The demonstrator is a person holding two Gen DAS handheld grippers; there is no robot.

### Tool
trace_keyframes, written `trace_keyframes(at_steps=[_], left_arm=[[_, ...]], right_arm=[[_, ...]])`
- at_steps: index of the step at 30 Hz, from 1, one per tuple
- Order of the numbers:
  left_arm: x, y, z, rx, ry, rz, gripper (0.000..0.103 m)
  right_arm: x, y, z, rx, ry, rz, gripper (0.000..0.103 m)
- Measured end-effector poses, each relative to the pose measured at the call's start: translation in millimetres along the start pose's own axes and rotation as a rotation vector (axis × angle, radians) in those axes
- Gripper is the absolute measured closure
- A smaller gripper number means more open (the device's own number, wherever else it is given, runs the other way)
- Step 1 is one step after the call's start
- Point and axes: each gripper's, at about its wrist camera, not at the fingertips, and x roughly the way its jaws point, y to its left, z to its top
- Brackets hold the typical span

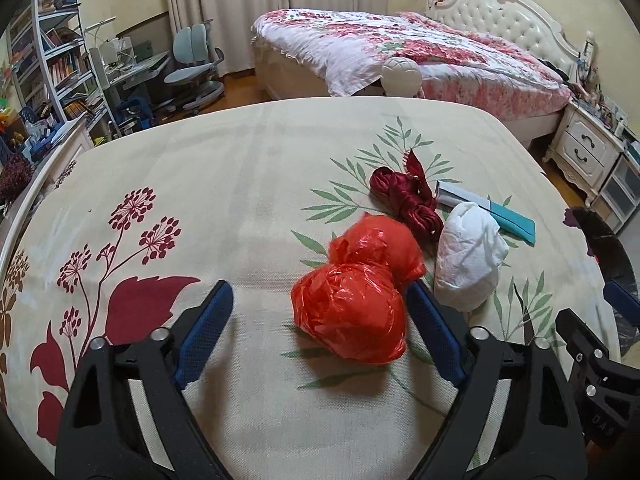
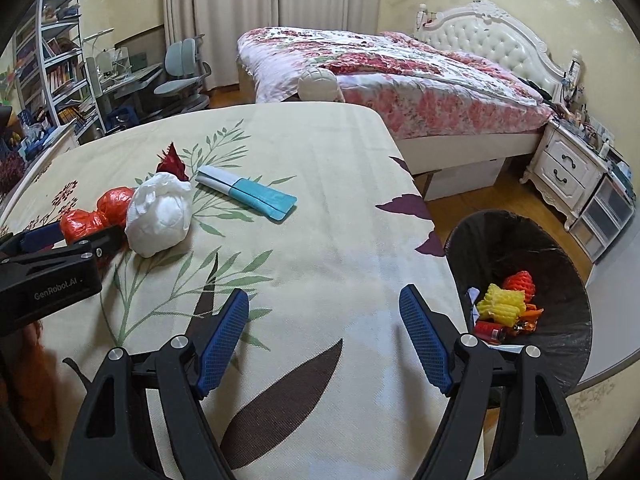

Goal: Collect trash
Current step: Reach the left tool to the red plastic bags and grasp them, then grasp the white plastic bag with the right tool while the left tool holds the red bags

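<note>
Trash is partly collected: the black-lined bin (image 2: pixel 520 280) at the near right of the bed already holds yellow and red fruit netting and wrappers. A red plastic bag (image 1: pixel 352 304), white wad (image 1: pixel 468 260), red ribbon (image 1: pixel 408 196) and teal-white packet (image 1: pixel 492 210) remain on the bedspread (image 1: pixel 240 180). The left gripper (image 1: pixel 320 336) straddles the red bag with jaws apart, not yet clamped; the right gripper (image 2: pixel 324 336) is open and empty.

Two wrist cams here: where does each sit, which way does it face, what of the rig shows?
Left wrist: on the left gripper, angled down at the red plastic bag between its open fingers; right gripper at the frame's right edge.
Right wrist: on the right gripper, over bare floral tablecloth beside the black trash bin; left gripper at left.
Shared: bag, white wad, teal packet.
</note>
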Motion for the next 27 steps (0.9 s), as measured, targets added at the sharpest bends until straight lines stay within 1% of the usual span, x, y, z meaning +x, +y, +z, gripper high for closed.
trace_keyframes(at_steps=[1,2,3,5,8,12,21,27], left_arm=[[2.5,0.9,-0.2,-0.002,0.013,-0.006,0.032],[5.0,2.3,-0.5,-0.005,0.024,-0.016,0.041],[5.5,4.0,-1.5,-0.012,0.025,-0.046,0.048],[4.0,5.7,-2.3,-0.017,0.017,-0.051,0.054],[1.7,6.0,-4.4,-0.016,0.014,-0.050,0.058],[-2.8,9.9,-7.5,-0.025,0.009,-0.030,0.059],[-12.2,31.8,-14.7,-0.037,-0.008,0.070,0.059],[-18.0,48.3,-20.7,-0.051,-0.017,0.113,0.059]], right_arm=[[0.3,0.3,0.1,0.001,0.001,0.001,0.028],[0.9,0.7,0.7,0.002,0.001,0.002,0.028],[1.6,0.7,1.0,0.001,0.003,0.003,0.028],[1.6,1.7,1.3,0.001,0.003,0.005,0.028],[0.9,5.4,2.1,-0.006,0.001,0.009,0.027],[-1.3,17.4,2.5,-0.028,-0.001,0.029,0.027],[0.9,54.1,7.3,-0.091,0.000,0.090,0.027],[8.0,69.0,16.8,-0.091,0.002,0.120,0.028]])
